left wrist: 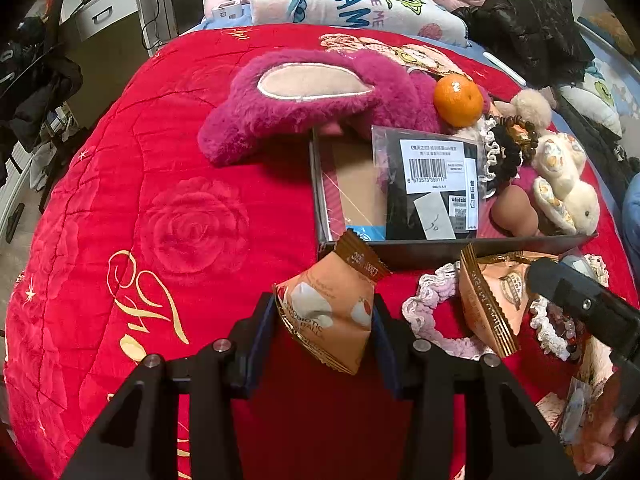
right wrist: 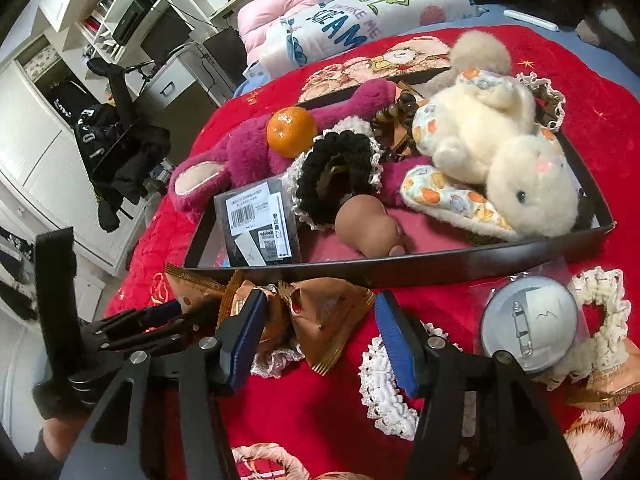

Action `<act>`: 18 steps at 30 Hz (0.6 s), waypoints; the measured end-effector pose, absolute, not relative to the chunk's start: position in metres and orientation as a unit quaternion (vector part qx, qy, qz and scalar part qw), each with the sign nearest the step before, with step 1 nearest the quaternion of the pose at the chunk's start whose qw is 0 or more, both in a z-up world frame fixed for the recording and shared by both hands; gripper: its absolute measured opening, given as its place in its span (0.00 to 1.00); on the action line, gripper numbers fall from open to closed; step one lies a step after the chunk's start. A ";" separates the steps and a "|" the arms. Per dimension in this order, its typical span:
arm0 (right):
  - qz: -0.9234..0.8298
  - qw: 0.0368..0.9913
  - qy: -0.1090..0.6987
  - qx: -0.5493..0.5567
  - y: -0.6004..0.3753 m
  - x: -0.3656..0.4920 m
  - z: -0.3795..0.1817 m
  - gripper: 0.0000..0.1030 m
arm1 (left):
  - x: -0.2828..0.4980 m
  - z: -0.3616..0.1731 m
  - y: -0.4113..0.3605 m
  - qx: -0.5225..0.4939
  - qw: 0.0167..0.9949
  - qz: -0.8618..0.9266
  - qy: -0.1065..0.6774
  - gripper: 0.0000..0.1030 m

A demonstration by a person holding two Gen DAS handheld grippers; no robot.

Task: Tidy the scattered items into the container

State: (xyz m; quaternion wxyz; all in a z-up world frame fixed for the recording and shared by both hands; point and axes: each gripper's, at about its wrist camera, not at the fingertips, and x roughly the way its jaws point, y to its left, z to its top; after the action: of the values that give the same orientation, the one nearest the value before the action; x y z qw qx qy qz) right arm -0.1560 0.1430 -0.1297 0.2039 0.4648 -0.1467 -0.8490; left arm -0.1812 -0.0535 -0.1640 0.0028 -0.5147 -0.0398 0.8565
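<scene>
Right, the left hand-held gripper (left wrist: 326, 322) is clamped on a crinkly orange snack packet (left wrist: 334, 304), a puffy pyramid with gold serrated seams, held just short of the box's near wall. The box (right wrist: 440, 266) is a shallow dark tray with thin walls, sitting on the bed's plush red blanket (left wrist: 140, 220). Inside it lie a fuzzy magenta plush (left wrist: 288, 104), a glossy orange (left wrist: 458, 100), a slick barcode pouch (left wrist: 430, 184), a black frilled scrunchie (right wrist: 334, 178), a smooth brown gourd-shaped sponge (right wrist: 370, 228) and a woolly cream rabbit (right wrist: 500, 152).

The right hand-held gripper (right wrist: 320, 340) hangs spread wide, blue ribbed pads (right wrist: 394, 340) either side of a second packet (right wrist: 320, 316), apparently not touching it. Beside it on the blanket lie white lace scrunchies (right wrist: 384, 392) and a round grey badge (right wrist: 528, 328) in clear plastic.
</scene>
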 end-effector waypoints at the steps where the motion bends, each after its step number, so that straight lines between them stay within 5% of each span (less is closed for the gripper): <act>1: -0.850 0.203 -0.146 0.463 0.143 -0.156 -0.129 0.54 | -0.181 -0.164 -0.053 -0.515 0.003 0.857 -0.040 0.46; 18: -0.856 0.186 -0.129 0.465 0.143 -0.157 -0.132 0.53 | -0.177 -0.165 -0.051 -0.515 0.003 0.856 -0.041 0.46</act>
State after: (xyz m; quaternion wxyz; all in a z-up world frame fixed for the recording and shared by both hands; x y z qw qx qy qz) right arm -0.1573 0.1430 -0.1324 0.1863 0.4650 -0.1293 -0.8558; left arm -0.1769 -0.0506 -0.1647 0.0030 -0.5146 -0.0412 0.8564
